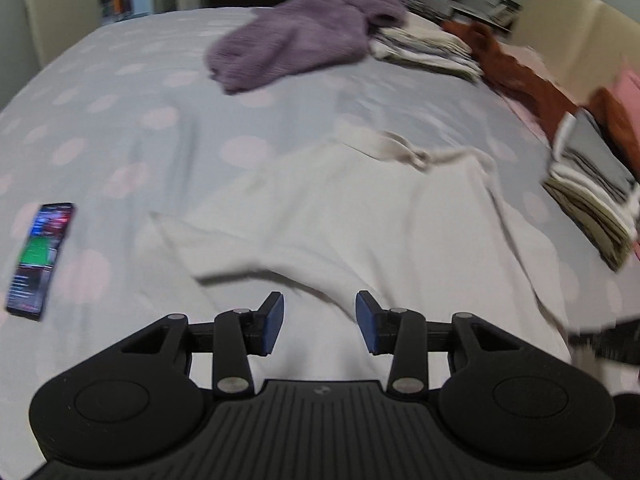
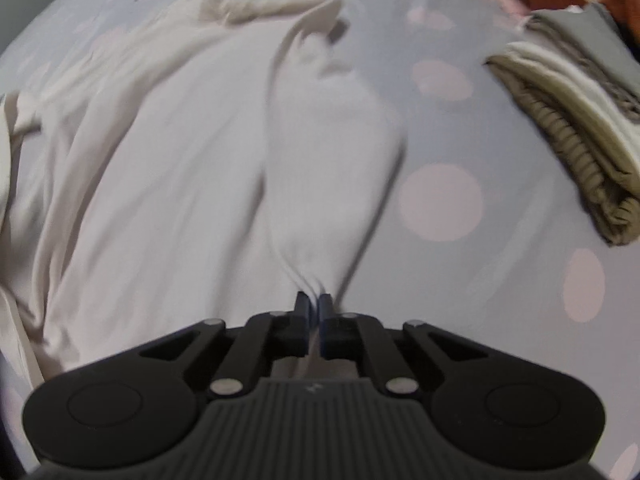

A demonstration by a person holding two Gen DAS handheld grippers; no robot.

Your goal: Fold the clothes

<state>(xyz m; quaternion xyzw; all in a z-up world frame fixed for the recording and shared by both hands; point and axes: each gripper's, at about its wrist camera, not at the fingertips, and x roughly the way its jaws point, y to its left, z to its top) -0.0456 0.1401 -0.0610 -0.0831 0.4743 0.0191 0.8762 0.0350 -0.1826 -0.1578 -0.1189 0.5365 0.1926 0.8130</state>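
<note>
A white garment (image 1: 360, 216) lies spread on the bed, its collar end (image 1: 400, 148) toward the far side. My left gripper (image 1: 320, 320) is open and empty, hovering over the garment's near edge. In the right wrist view the same white garment (image 2: 160, 168) fills the left and middle. My right gripper (image 2: 314, 308) is shut on a bunched fold of it, and the cloth (image 2: 332, 152) runs in a taut ridge away from the fingers. The right gripper shows as a dark blur at the right edge of the left wrist view (image 1: 608, 340).
The bed cover (image 1: 120, 120) is grey-blue with pink dots. A phone (image 1: 40, 258) lies at the left. A purple sweater (image 1: 296, 36) lies at the far side. Folded stacks (image 1: 592, 196) (image 2: 572, 112) sit at the right, with a rust-red cloth (image 1: 516, 68) behind.
</note>
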